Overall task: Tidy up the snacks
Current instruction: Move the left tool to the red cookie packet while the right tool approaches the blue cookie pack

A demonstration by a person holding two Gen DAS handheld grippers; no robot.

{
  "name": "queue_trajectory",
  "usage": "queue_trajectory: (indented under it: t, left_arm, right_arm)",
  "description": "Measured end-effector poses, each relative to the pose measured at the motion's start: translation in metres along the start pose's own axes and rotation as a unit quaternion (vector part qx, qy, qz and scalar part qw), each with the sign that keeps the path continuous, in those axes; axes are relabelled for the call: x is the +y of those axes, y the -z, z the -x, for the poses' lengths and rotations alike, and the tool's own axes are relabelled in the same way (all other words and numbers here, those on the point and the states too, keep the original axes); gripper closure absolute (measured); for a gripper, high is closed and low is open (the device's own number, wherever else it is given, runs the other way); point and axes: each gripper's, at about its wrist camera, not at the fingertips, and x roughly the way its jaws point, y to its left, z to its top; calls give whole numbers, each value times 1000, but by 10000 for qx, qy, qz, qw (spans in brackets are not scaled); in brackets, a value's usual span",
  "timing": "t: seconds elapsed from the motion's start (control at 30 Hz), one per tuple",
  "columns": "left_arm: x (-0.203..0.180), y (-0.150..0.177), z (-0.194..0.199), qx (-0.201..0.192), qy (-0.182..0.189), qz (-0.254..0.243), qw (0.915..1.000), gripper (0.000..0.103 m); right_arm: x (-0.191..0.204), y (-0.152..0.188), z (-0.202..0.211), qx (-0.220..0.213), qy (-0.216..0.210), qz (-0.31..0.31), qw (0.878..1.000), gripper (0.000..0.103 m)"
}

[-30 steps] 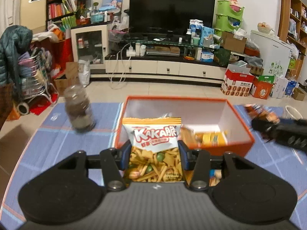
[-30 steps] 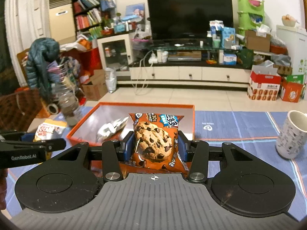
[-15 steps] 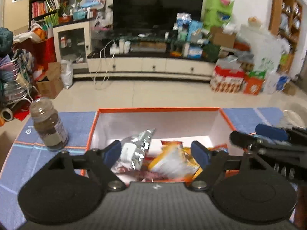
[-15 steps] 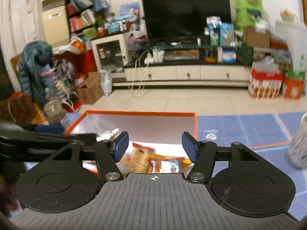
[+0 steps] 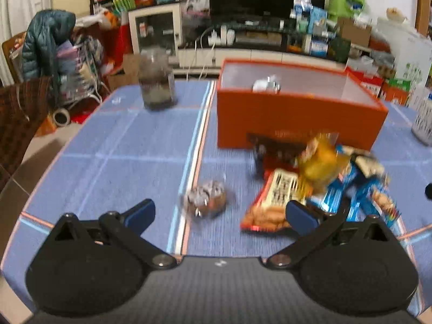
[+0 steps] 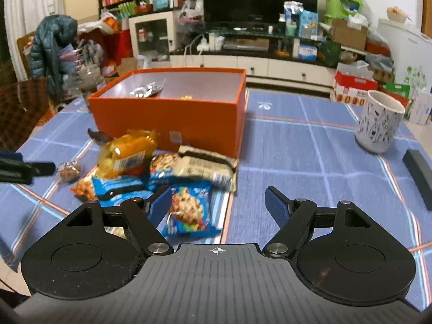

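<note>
Left gripper (image 5: 220,213) is spread wide with nothing in it, hanging over the blue plaid tablecloth (image 5: 121,148). Right between its fingers, at about 12 o'clock, there's a small clear packet of something brown (image 5: 205,199), too blurry to read. Off at 2 o'clock the snack pile smears together from motion blur: a red-orange bag (image 5: 272,202) with its corner tucked behind the right finger, a yellow bag (image 5: 321,159) on top, and blue wrappers (image 5: 359,189).

Right gripper (image 6: 218,202) is also wide open and empty. A blue cookie packet (image 6: 189,208) sits just inside its left finger, partly covered by it. Past that, at 11 o'clock, is the rest of the pile: a yellow-orange bag (image 6: 127,151), more blue packs (image 6: 118,186), and a cream and black wrapper (image 6: 205,167), all overlapping so you can't really count them. The left gripper's tip pokes in at 9 o'clock.

Further out, the orange box (image 6: 172,113) sits touching the back of the pile; its front wall hides most of the contents, only a silver foil pack (image 6: 147,90) and a bit of yellow peek out. White patterned mug (image 6: 380,124) at 2 o'clock, a dark bar (image 6: 418,175) cut off at the right edge, and a glass jar (image 5: 156,81) at 11 o'clock in the left view.
</note>
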Motion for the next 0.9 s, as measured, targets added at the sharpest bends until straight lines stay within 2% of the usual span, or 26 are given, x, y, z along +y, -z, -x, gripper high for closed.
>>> queue_trajectory:
  t: [0.23,0.43,0.57,0.63,0.7,0.83,0.9]
  left_arm:
    - [6,0,-12,247,-135,32,9996,1]
    - [12,0,-17,348,-331,71,9988,1]
    - [15,4,-23,513,-334,200,9979,1]
    - [27,3,-26,582,-400,508,9962,1]
    - [46,2,-24,484,-544,966,9927,1]
    - [76,3,-25,338,-768,1804,9800,1]
    - [82,3,-28,330,-782,2020,9757,1]
  right_arm:
    - [8,-2,-25,60,6,-36,10000,33]
    - [19,-4,-41,68,19,260,9996,32]
    - [18,0,-46,75,34,376,9993,31]
    - [17,4,-48,90,87,409,9991,30]
    - [14,5,-49,74,143,426,9990,28]
    - [8,5,-52,72,159,325,9993,28]
    - [8,4,-54,76,96,264,9996,28]
